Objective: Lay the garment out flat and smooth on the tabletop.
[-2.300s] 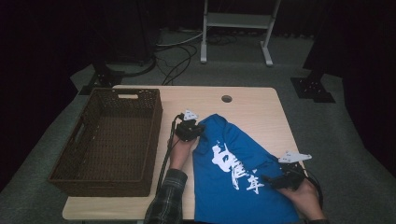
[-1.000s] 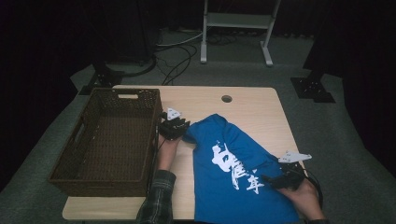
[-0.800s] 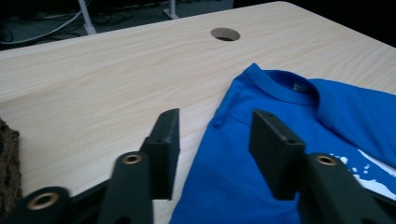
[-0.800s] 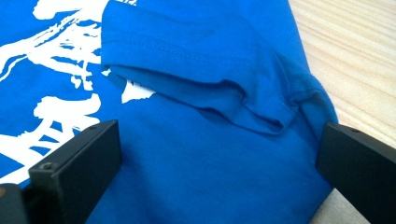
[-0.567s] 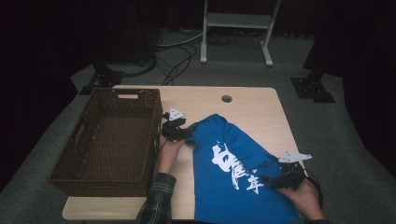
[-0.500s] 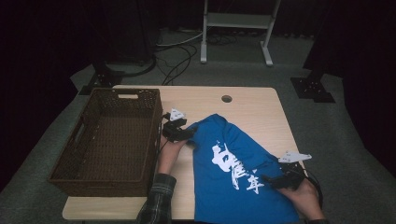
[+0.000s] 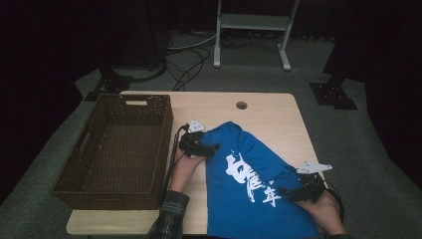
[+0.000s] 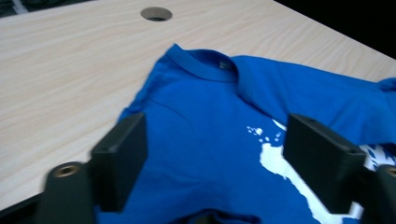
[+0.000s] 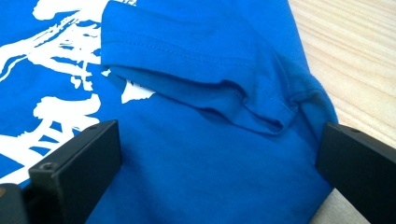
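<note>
Dark studio, pale wooden table [image 7: 278,117]. Left gripper [image 8: 212,154], jaws just opened wide and empty, has let go the blue T-shirt [image 7: 254,184] spread beneath it; right gripper [image 9: 219,163] straddles the folded sleeve [image 9: 196,65], unclamped, ready for folding.

Wooden table [image 7: 278,112]: basket [image 7: 117,149], blue T-shirt [image 7: 249,194]

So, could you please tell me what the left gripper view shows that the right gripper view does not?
Left gripper view: the shirt's collar and the round hole in the table. Right gripper view: a sleeve folded over onto the shirt's front. Both show the blue shirt with white print, the wooden table, and open black jaws with nothing gripped.
</note>
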Demonstrator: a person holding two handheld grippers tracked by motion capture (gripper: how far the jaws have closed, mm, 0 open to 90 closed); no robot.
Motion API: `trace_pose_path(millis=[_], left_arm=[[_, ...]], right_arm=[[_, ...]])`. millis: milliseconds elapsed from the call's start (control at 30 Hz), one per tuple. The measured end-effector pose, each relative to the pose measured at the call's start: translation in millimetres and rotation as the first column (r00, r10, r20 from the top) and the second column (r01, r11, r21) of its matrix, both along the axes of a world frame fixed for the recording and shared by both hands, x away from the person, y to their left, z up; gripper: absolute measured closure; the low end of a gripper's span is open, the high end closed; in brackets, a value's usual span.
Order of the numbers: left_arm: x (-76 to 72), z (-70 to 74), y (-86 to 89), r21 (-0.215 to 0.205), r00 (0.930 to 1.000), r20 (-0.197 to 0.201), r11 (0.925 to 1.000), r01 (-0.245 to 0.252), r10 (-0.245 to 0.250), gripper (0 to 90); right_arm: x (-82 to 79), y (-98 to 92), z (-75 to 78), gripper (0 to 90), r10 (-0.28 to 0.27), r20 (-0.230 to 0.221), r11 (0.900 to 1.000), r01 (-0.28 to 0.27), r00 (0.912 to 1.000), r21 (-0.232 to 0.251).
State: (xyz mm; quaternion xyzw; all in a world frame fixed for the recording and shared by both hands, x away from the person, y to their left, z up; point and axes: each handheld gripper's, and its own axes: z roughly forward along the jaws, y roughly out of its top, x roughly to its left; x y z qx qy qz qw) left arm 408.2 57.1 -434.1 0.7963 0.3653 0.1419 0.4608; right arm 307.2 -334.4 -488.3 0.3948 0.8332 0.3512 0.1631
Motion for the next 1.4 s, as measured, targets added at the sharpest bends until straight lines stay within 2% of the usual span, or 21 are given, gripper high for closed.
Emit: trace_pose_path(millis=[67, 133, 200, 333, 467, 667, 1067, 1267, 1400], left_arm=[[-2.0, -0.4, -2.0, 0.009, 1.0, 0.0, 1.0, 0.005, -0.005, 19.4], [-5.3, -0.9, -5.4, 0.025, 1.0, 0.0, 0.9997, 0.008, -0.008, 13.0], [-8.1, -0.9, -7.7, 0.036, 0.9999, -0.002, 0.9992, 0.014, -0.014, 11.9], [-15.5, -0.9, -12.0, 0.031, 0.9995, -0.008, 0.9991, 0.03, -0.03, 9.6], [-23.2, -1.4, -17.5, 0.062, 0.9989, -0.016, 0.9971, 0.046, -0.045, 3.2], [-38.4, -5.5, -22.1, 0.095, 0.9973, -0.005, 0.9927, 0.074, -0.074, 1.7], [-63.2, -15.5, -29.5, 0.101, 0.9952, -0.009, 0.99, 0.098, -0.097, 0.3], [-73.0, -23.8, -31.9, 0.102, 0.9936, -0.022, 0.9884, 0.112, -0.11, 0.3], [-75.5, -32.2, -34.9, 0.12, 0.9922, -0.038, 0.9852, 0.122, -0.118, 0.3]], right_arm=[[0.0, 0.0, 0.0, 0.0, 0.0, 0.0, 1.0, 0.0, 1.0, 0.0], [0.0, 0.0, 0.0, 0.0, 0.0, 0.0, 1.0, 0.0, 1.0, 0.0], [0.0, 0.0, 0.0, 0.0, 0.0, 0.0, 1.0, 0.0, 1.0, 0.0], [0.0, 0.0, 0.0, 0.0, 0.0, 0.0, 1.0, 0.0, 1.0, 0.001], [0.0, 0.0, 0.0, 0.0, 0.0, 0.0, 1.0, 0.0, 1.0, 0.0], [0.0, 0.0, 0.0, 0.0, 0.0, 0.0, 1.0, 0.0, 1.0, 0.0], [0.0, 0.0, 0.0, 0.0, 0.0, 0.0, 1.0, 0.0, 1.0, 0.0], [0.0, 0.0, 0.0, 0.0, 0.0, 0.0, 1.0, 0.0, 1.0, 0.0], [0.0, 0.1, 0.0, 0.0, -0.001, 0.0, 1.0, 0.001, 1.0, 0.0]])
